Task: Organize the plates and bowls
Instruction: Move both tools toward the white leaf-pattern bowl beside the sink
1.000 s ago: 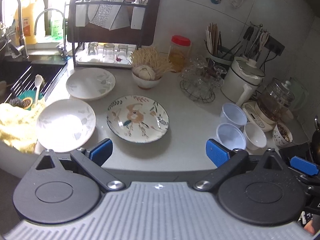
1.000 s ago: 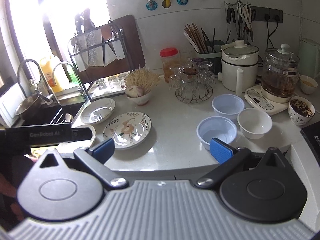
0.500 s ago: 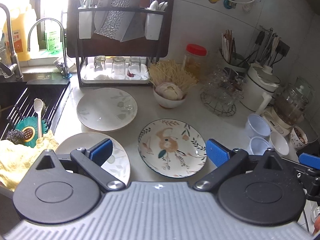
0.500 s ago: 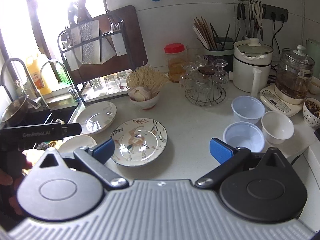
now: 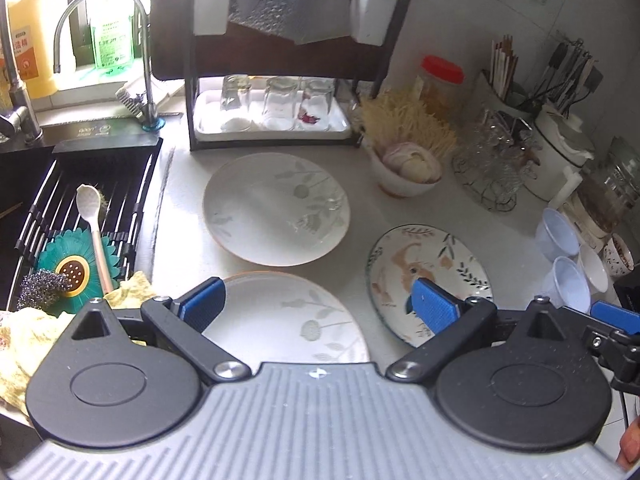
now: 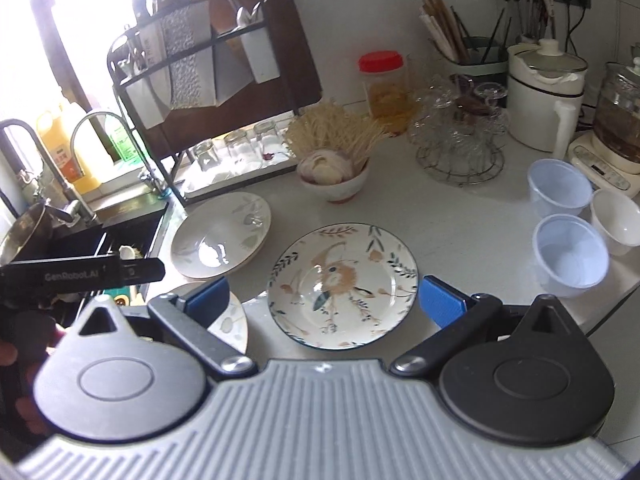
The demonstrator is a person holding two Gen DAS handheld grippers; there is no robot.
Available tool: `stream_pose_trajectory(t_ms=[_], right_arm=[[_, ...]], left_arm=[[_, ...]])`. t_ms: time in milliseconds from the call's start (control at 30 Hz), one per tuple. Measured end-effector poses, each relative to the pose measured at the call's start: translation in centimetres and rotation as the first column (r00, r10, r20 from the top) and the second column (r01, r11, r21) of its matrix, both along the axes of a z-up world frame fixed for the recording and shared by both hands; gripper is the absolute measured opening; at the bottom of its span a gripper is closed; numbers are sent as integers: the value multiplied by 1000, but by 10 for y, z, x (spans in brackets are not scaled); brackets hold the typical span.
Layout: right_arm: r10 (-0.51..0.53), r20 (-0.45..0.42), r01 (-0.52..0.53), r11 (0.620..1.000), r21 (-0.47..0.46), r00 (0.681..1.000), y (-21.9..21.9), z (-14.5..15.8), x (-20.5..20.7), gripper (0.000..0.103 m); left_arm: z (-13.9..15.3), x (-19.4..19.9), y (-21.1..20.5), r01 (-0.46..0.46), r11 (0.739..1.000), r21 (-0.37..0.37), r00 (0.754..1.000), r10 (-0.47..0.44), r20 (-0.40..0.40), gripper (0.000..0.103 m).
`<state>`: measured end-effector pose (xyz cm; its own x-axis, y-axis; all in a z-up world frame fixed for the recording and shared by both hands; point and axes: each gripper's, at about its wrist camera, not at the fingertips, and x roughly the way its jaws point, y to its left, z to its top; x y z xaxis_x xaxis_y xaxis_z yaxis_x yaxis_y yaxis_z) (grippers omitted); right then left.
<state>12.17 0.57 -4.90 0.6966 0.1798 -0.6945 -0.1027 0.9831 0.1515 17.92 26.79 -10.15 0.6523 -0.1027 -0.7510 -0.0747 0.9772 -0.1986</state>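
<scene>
**White stoneware and blue pads: both grippers poised over the plates**

Pale ceramic covers the grey tabletop (image 5: 500, 216). The left gripper (image 5: 316, 304) hangs with its jaws spread wide and holding nothing, directly above the near white plate (image 5: 288, 320), which sits at the front edge just beside the sink rack (image 5: 80, 200). That position suggests this plate is the first target, probably to be lifted onto its twin. The far white plate (image 5: 276, 208) lies just behind it, in front of the glass rack (image 5: 272, 120); the two are close but not touching. Both carry a faint grey leaf print and a thin tan rim, and their glossy glaze reflects the window.

The right gripper (image 6: 324, 296) likewise has its jaws fully apart and empty, hovering over the patterned plate (image 6: 344, 284). This plate is smaller, dark-rimmed, painted with an orange figure and leafy sprigs, and it lies flat, apart from the white pair.

To the right, well apart from the plates, stand two translucent plastic bowls (image 6: 570, 254) and a white bowl (image 6: 618, 216), grouped closely near the kettle base. A bowl of garlic (image 6: 334, 178) stays at the back, likely not part of the sorting.

A shallow rim leaves little to pinch, so each plate will probably need an edge grip.
</scene>
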Motion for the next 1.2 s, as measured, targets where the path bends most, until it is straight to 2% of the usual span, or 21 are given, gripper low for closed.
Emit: stream_pose_trajectory(t_ms=[133, 300, 433, 600, 733, 767, 833, 867, 900, 933, 1000, 1100, 1200], right_arm=[[27, -11, -28, 999, -39, 1000, 18, -15, 11, 103], [60, -56, -60, 998, 5, 997, 31, -34, 19, 103], [52, -110, -52, 999, 0, 993, 46, -51, 28, 102], [92, -192, -82, 995, 60, 977, 62, -75, 37, 101], [143, -247, -113, 985, 131, 959, 70, -87, 43, 89], [151, -259, -116, 983, 145, 954, 71, -91, 45, 87], [162, -293, -118, 980, 160, 942, 74, -99, 49, 73], [171, -301, -123, 977, 171, 938, 75, -102, 51, 72], [177, -309, -126, 976, 177, 934, 77, -106, 53, 67], [181, -316, -130, 976, 175, 931, 79, -108, 53, 57], [185, -326, -141, 978, 154, 927, 83, -114, 56, 47], [183, -330, -151, 981, 121, 926, 86, -121, 58, 40], [178, -347, -145, 982, 119, 921, 87, -127, 60, 39]], left_arm=[[-16, 3, 27, -1, 1000, -14, 1000, 1, -25, 101], [-39, 6, 51, -9, 1000, -17, 997, 8, -71, 101], [-58, 5, 69, -24, 999, -32, 995, 21, -95, 101], [-81, 4, 85, -23, 998, -65, 990, 13, -142, 100], [-92, 4, 87, -2, 996, -84, 986, -12, -167, 98], [-95, 4, 87, -1, 996, -85, 985, -14, -172, 93], [-101, 6, 90, -13, 994, -111, 983, -7, -186, 84], [-104, 7, 92, -18, 991, -130, 981, -8, -196, 76], [-106, 8, 95, -27, 988, -149, 979, -4, -203, 73], [-108, 9, 98, -38, 986, -162, 979, 4, -204, 72], [-113, 12, 103, -50, 984, -170, 977, 12, -215, 68], [-120, 16, 110, -72, 981, -181, 972, 28, -235, 64], [-126, 19, 114, -78, 982, -171, 967, 33, -252, 58]])
